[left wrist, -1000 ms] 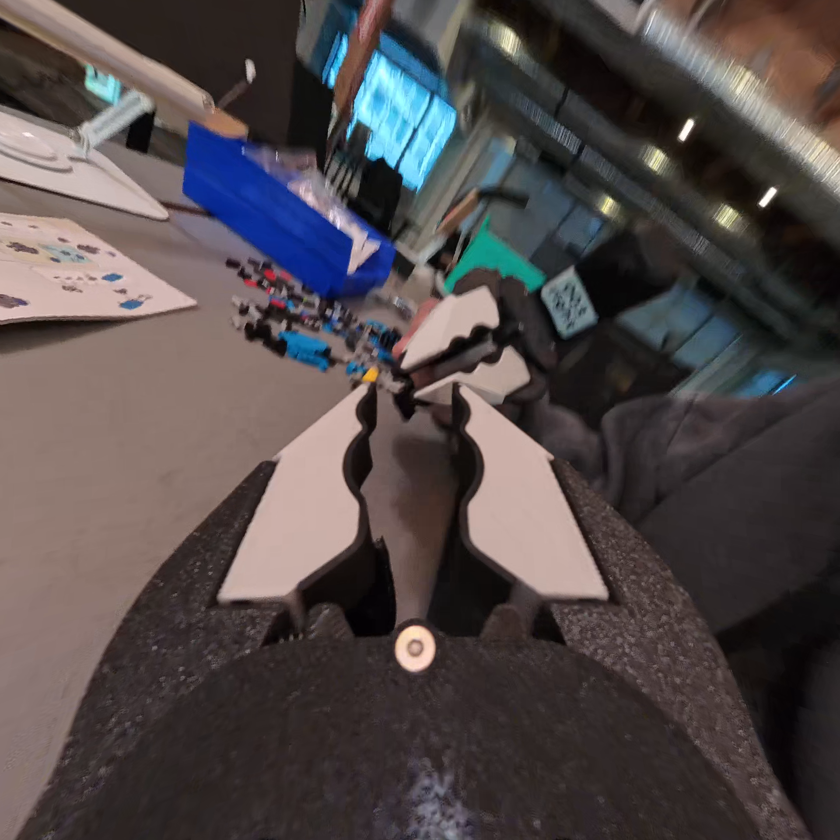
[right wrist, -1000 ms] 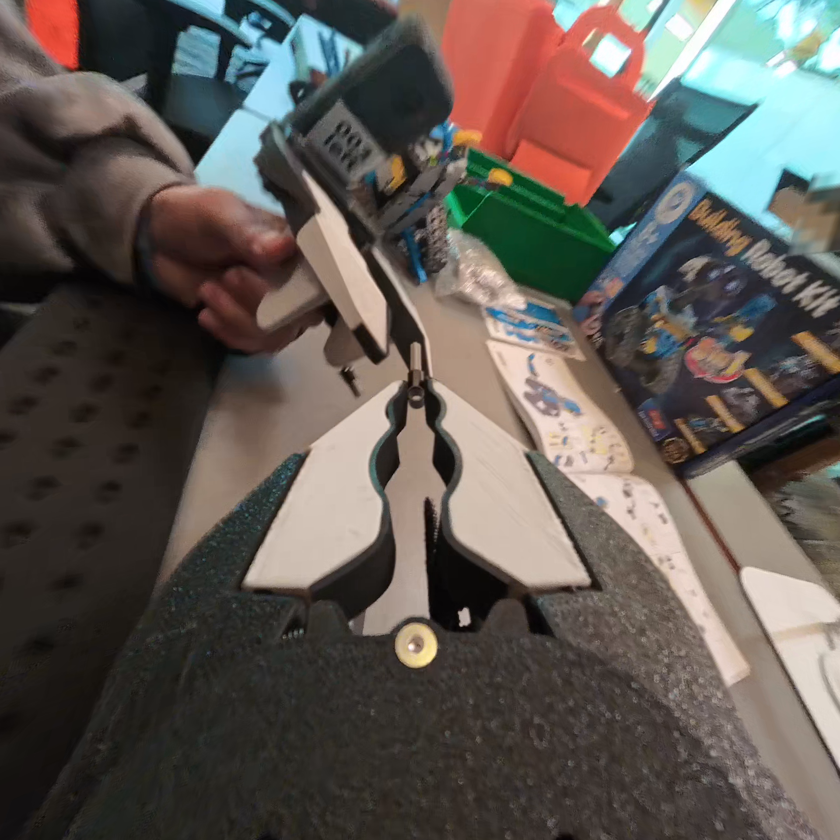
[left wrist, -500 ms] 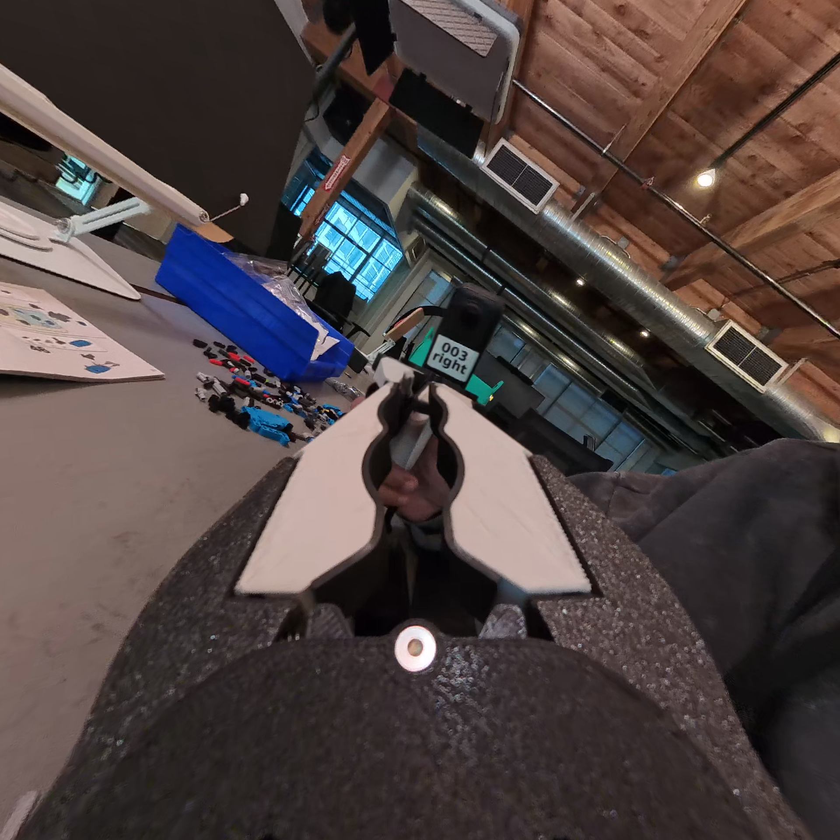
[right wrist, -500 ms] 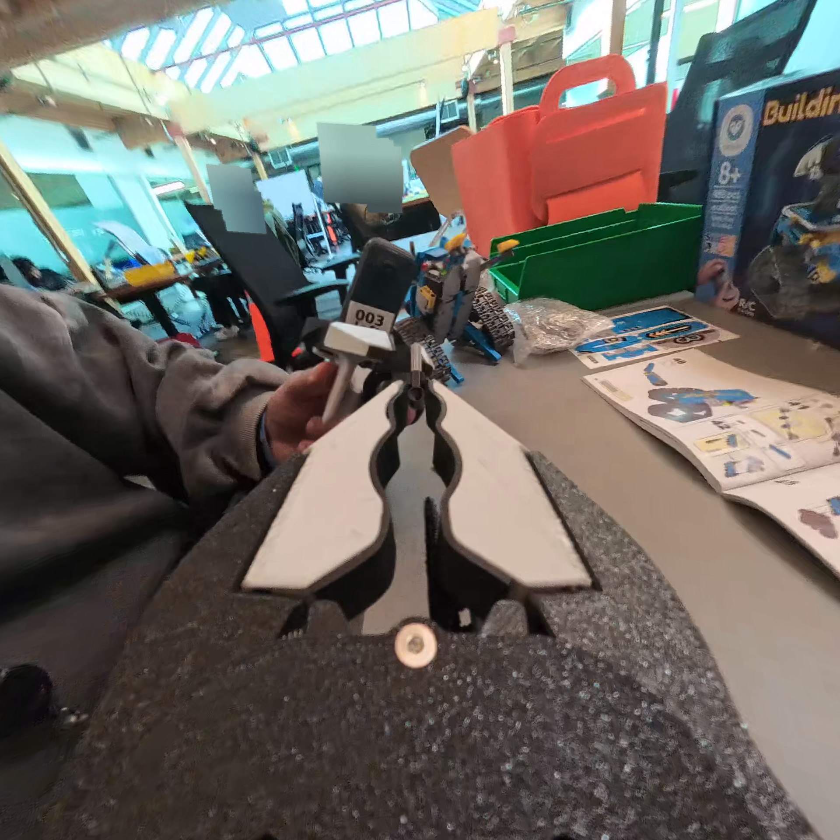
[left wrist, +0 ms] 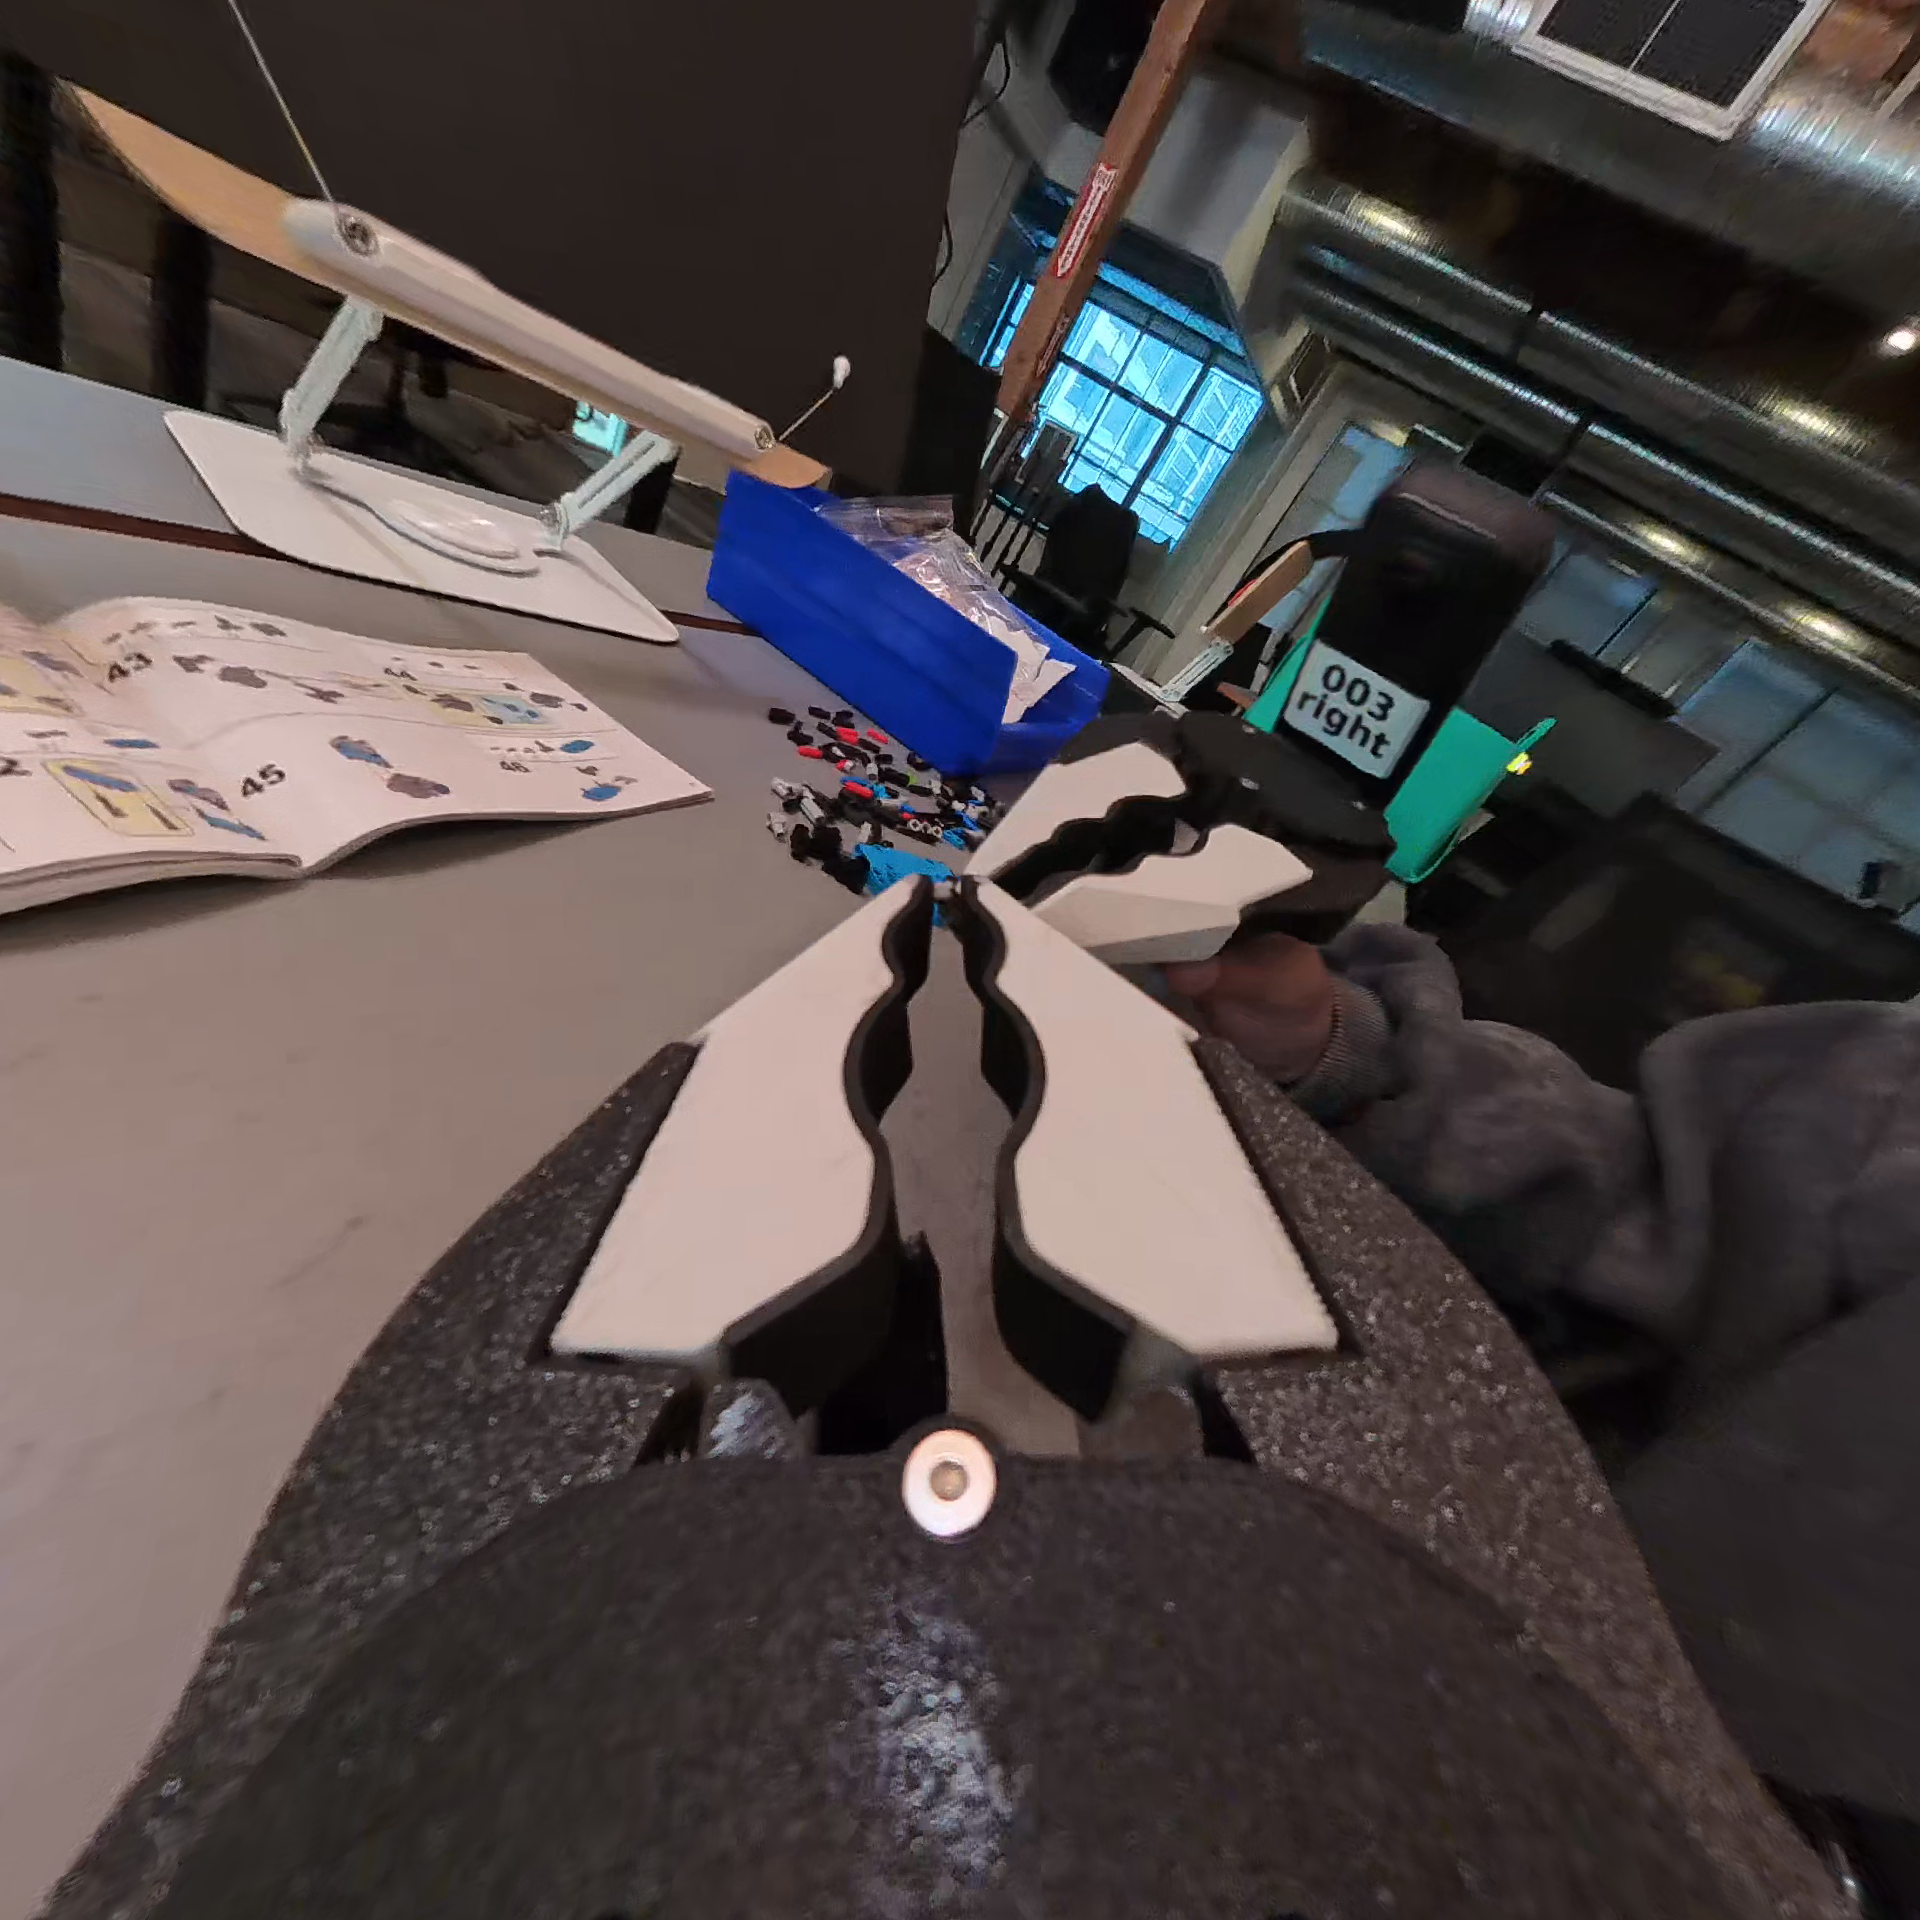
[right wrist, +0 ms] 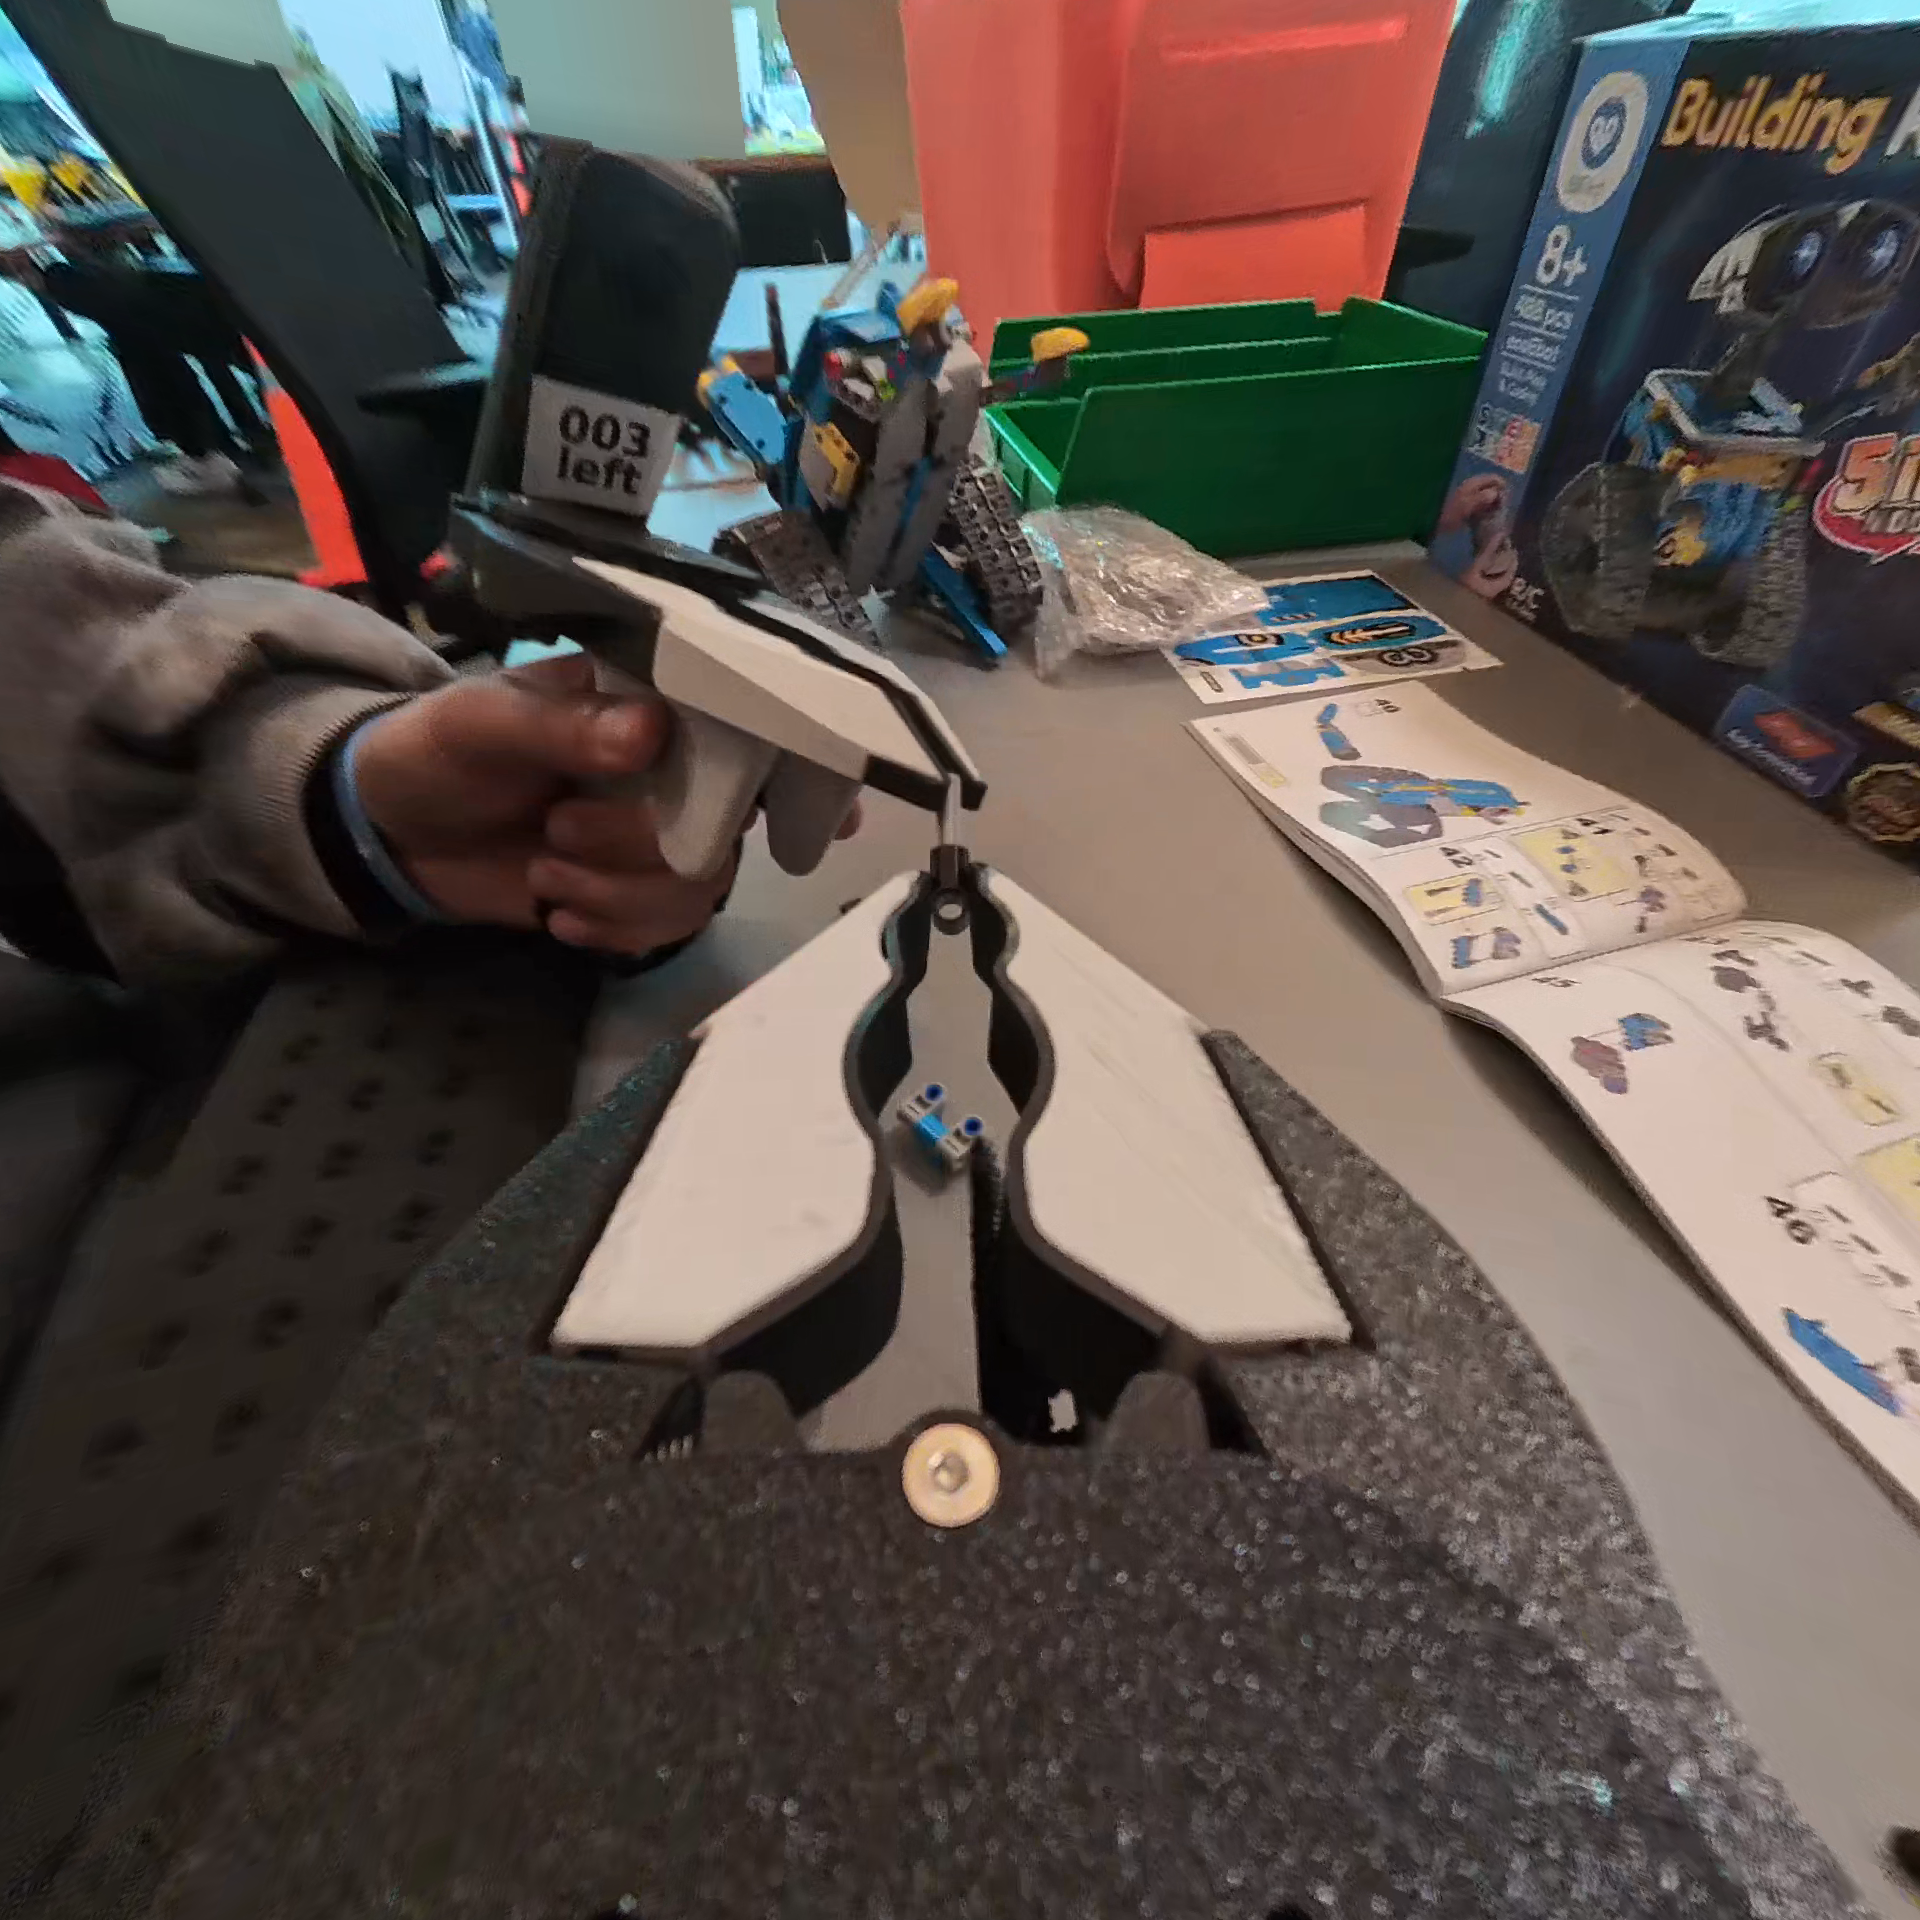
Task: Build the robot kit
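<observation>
My right gripper [right wrist: 948,883] is shut on a small black connector [right wrist: 948,910] with a round hole. A thin grey axle [right wrist: 954,826] rises from it to my left gripper [right wrist: 961,792], which is shut on the axle's upper end. In the left wrist view my left gripper [left wrist: 943,891] meets the right gripper [left wrist: 982,878] tip to tip a little above the grey table [left wrist: 312,1091]. The axle barely shows there. A small blue piece with pins [right wrist: 935,1135] lies on the table below the right gripper.
An open instruction booklet [right wrist: 1558,935] lies to the right, with a sticker sheet [right wrist: 1330,644], plastic bag [right wrist: 1122,582], tracked robot model [right wrist: 883,468], green bin [right wrist: 1247,447] and kit box [right wrist: 1714,364] behind. A blue bin [left wrist: 883,634] and loose small parts [left wrist: 873,800] lie ahead of the left gripper. My two grippers' fingertips are within a few centimetres of each other.
Both grippers have tilted down toward the table and stay tip to tip on the axle and connector. The small blue piece now shows on the table under the right gripper.
</observation>
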Tool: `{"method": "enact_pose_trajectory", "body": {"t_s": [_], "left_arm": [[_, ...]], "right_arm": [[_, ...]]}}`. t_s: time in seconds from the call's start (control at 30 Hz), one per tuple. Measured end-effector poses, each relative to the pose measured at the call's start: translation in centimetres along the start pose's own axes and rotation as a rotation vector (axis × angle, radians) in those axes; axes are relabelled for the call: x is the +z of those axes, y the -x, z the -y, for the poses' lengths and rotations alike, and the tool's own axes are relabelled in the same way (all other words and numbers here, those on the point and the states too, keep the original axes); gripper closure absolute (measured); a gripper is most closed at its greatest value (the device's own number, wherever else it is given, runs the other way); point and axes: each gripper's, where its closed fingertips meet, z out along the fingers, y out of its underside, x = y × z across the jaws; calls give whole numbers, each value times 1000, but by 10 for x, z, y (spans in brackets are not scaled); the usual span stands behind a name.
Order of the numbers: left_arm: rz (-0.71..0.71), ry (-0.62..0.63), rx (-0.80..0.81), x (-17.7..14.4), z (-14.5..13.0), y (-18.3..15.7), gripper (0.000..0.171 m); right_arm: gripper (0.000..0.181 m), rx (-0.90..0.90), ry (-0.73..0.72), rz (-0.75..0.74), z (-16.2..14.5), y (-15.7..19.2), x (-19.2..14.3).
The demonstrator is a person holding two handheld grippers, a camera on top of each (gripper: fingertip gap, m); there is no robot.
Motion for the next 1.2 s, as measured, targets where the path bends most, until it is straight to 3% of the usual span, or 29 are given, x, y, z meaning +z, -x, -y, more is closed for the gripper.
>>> {"method": "enact_pose_trajectory", "body": {"t_s": [0.23, 0.53, 1.07, 1.1, 1.17, 1.2], "left_arm": [[-21, 52, 17, 6, -8, -6, 168], [16, 71, 76, 6, -10, -2, 168], [-115, 24, -56, 6, -3, -12, 168], [-111, 6, -77, 4, 1, -10, 161], [-75, -21, -75, 1, 6, -2, 126], [-49, 7, -39, 2, 1, 0, 126]], "right_arm": [[174, 2, 75, 16, -14, 4, 9], [173, 135, -4, 93, -6, 4, 8], [179, 413, -85, 289, 3, 9, 1], [179, 435, -93, 295, 4, 8, 1], [179, 507, -133, 301, 7, 1, -3], [179, 547, -170, 304, 12, -4, -6]]}}
